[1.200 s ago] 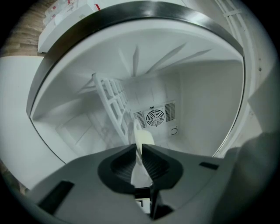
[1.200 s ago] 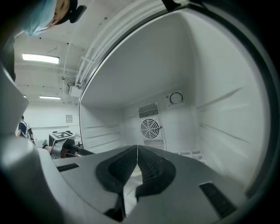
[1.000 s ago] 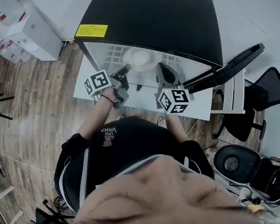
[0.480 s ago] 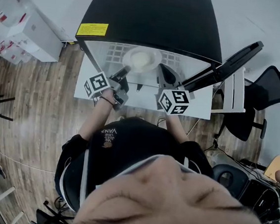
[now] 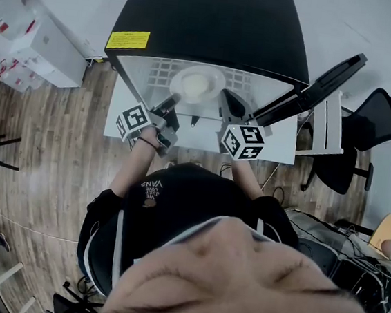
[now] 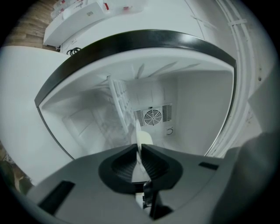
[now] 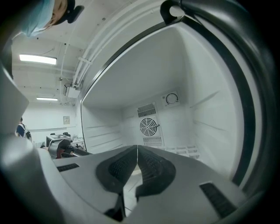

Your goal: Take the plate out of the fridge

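Note:
A black-topped fridge [image 5: 216,22] stands open in front of me. The white plate [image 5: 197,84] hangs at its mouth, over the wire shelf. My left gripper [image 5: 173,101] is shut on the plate's left rim; its jaws have just been closing tighter on it. In the left gripper view the plate [image 6: 141,141] shows edge-on, pinched between the pads of the left gripper [image 6: 140,151]. My right gripper [image 5: 225,98] hovers just right of the plate, apart from it. In the right gripper view the right gripper [image 7: 137,151] is shut on nothing, facing the white interior.
The fridge door [image 5: 321,86] stands open to the right. A fan vent [image 6: 153,116] sits in the back wall, and a wire rack [image 6: 120,103] is on the left gripper view's left. White boxes [image 5: 44,46] stand at the left, an office chair [image 5: 383,120] at the right.
The plate has come further out from under the fridge's top and shows more fully in the head view. The right gripper has kept still.

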